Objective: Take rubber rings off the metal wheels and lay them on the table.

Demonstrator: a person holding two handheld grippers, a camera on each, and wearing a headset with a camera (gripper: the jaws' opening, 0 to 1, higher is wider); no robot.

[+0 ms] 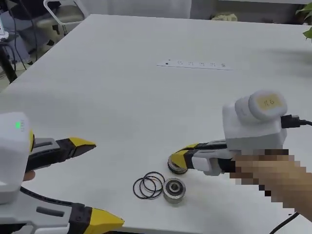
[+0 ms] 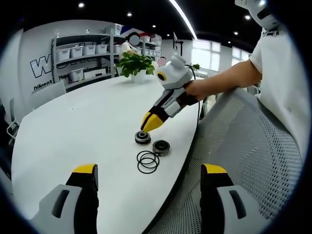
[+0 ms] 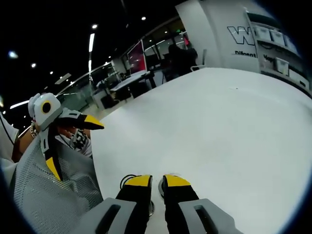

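Note:
Two metal wheels lie near the table's front edge. My right gripper (image 1: 176, 157) rests its yellow tips on the farther wheel (image 1: 177, 166), which has a dark band around it. Its jaws stand almost together with a thin gap, and I cannot tell whether they pinch the band. The nearer wheel (image 1: 174, 189) lies flat, shiny, beside several loose black rubber rings (image 1: 148, 186). My left gripper (image 1: 105, 183) hovers left of the rings, jaws wide apart and empty. In the left gripper view the right gripper (image 2: 146, 127) touches the far wheel (image 2: 142, 137), with the rings (image 2: 147, 161) in front.
The white table (image 1: 146, 97) stretches far ahead, with a flush socket strip (image 1: 195, 64) in its middle. Chairs stand at the far left corner. A grey mesh chair back (image 2: 243, 146) sits close by the table edge, next to the person.

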